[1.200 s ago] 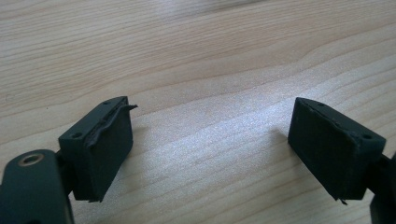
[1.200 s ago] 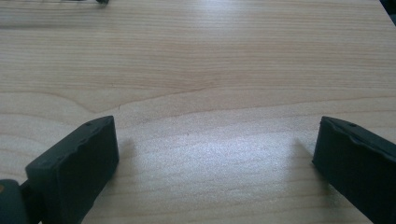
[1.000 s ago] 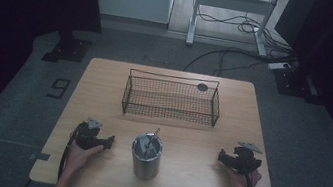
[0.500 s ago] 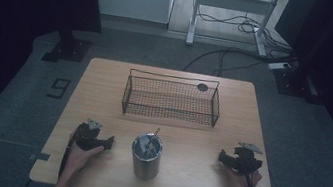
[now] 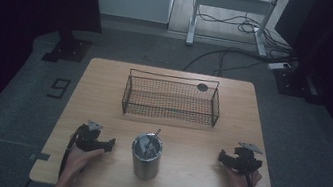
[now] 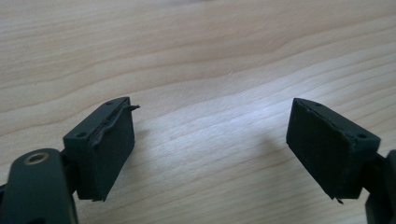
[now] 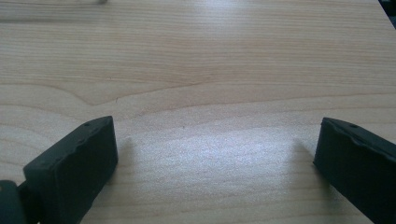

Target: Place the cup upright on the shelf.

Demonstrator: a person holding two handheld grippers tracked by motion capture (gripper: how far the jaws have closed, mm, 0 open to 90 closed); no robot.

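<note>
The high view is dim and slightly soft, with the surroundings beyond the wooden table falling to near black at both side edges and fine detail in the wire basket and steel cup poorly resolved. Both gripper views are bright and evenly lit from above, with a pale sheen on the wood grain between the jaws and soft shadows beside each jaw. In these views the grain is sharp mid-frame, while the nearest jaw parts at the bottom corners are blurred.
</note>
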